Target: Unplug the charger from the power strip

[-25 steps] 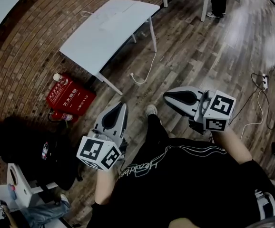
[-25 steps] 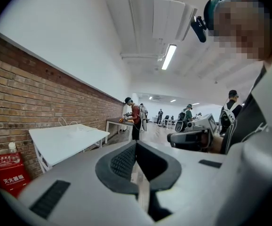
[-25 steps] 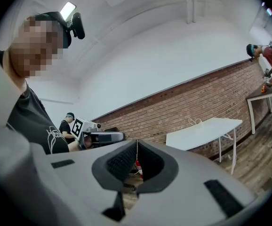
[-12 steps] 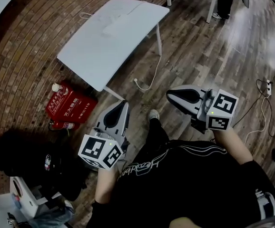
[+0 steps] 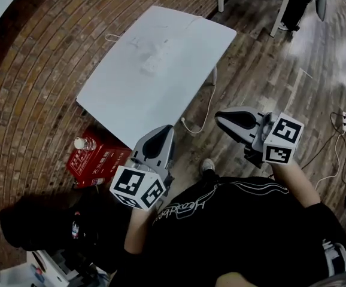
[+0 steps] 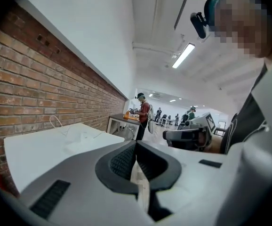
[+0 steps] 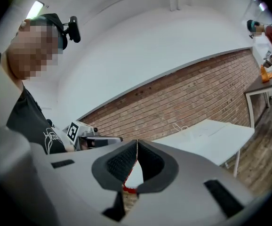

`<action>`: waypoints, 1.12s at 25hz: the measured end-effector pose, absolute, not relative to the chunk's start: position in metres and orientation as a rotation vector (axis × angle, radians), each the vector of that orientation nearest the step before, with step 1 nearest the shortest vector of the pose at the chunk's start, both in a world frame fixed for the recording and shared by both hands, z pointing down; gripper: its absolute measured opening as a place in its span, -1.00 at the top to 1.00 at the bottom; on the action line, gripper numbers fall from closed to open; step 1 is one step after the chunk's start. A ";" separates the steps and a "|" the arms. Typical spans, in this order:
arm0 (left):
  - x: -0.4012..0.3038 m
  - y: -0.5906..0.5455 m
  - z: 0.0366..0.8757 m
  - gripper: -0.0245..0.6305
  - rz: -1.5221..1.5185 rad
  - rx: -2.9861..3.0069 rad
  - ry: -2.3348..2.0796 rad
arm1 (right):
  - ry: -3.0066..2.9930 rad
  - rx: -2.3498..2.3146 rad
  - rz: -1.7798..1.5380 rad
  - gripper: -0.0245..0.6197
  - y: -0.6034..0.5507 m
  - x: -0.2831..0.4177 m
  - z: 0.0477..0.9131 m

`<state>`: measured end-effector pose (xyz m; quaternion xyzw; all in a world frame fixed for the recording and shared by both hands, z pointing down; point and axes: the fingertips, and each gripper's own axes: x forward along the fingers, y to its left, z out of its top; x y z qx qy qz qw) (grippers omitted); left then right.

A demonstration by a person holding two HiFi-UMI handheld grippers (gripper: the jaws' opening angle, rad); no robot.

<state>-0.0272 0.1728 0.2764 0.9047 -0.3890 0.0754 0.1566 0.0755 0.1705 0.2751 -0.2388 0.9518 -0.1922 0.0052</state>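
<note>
Brick wall curves down the left of the head view, beside a wood-plank floor. A white counter stands by the wall. Near its middle lies a pale power strip with thin white leads. The charger on it is too washed out for me to tell it from the strip. One white cable hangs off the counter's right edge and ends on the floor. A red box sits on the floor below the counter's near corner, with a water bottle right by it. I hold the left gripper at the counter's near edge, jaws pressed together with nothing between them. The right gripper is over the floor, right of the counter, jaws likewise closed and empty. Both are well apart from the strip. A second power strip lies on the floor at far right.
</note>
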 end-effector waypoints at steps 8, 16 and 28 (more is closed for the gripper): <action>-0.046 0.083 0.281 0.91 0.240 2.611 -1.108 | 2.965 -0.828 -0.608 0.93 0.090 0.066 0.280; -0.059 0.032 0.302 0.91 0.276 2.577 -1.157 | 2.969 -0.814 -0.662 0.93 0.047 0.065 0.296; -0.087 -0.093 0.323 0.91 0.325 2.425 -1.337 | 3.038 -0.611 -0.742 0.93 -0.089 0.047 0.302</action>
